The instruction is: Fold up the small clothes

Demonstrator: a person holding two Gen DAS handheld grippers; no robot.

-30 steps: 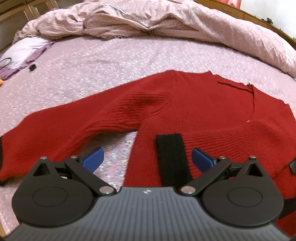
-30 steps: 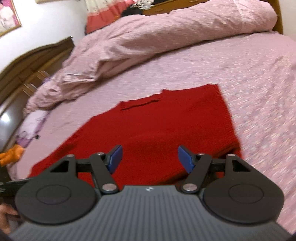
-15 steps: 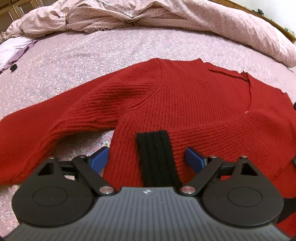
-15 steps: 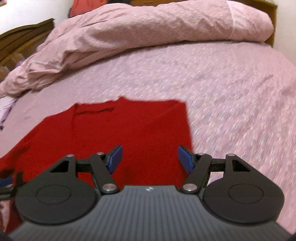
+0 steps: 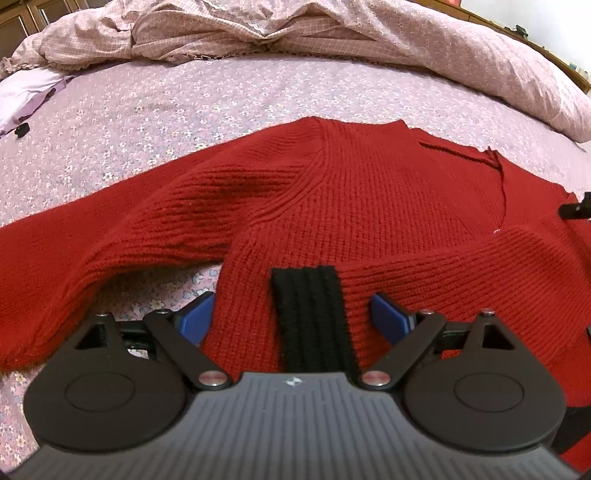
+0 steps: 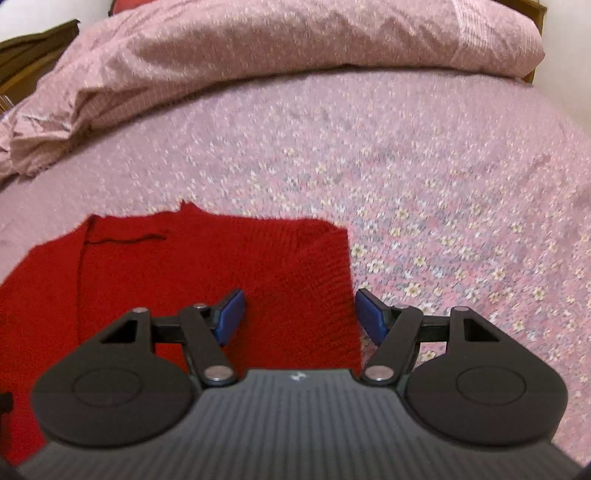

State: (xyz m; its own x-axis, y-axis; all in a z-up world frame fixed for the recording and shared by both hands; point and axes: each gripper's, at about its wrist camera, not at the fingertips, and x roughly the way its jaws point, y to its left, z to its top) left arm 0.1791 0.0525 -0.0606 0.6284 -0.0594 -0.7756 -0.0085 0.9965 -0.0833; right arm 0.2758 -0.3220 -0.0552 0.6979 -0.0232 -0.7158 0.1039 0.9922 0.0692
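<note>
A red knit sweater (image 5: pixel 351 199) lies on the flowered bedsheet (image 5: pixel 147 110). One sleeve is folded across its body and ends in a black ribbed cuff (image 5: pixel 310 314). The other sleeve (image 5: pixel 92 236) stretches out to the left. My left gripper (image 5: pixel 293 317) is open, low over the sweater, with the black cuff between its blue pads. My right gripper (image 6: pixel 299 314) is open over the sweater's right side edge (image 6: pixel 347 288), with the red fabric (image 6: pixel 207 266) under its left finger and the sheet under its right finger.
A crumpled pink duvet (image 5: pixel 332 33) lies along the far side of the bed and also shows in the right wrist view (image 6: pixel 258 55). A pale purple cloth (image 5: pixel 26 92) and a small black object (image 5: pixel 22 129) lie at the far left. A dark wooden headboard (image 6: pixel 33 48) stands at the left.
My left gripper has moved forward and lower, so the black cuff now lies between its pads. My right gripper has swung right, from over the sweater's body to its right edge.
</note>
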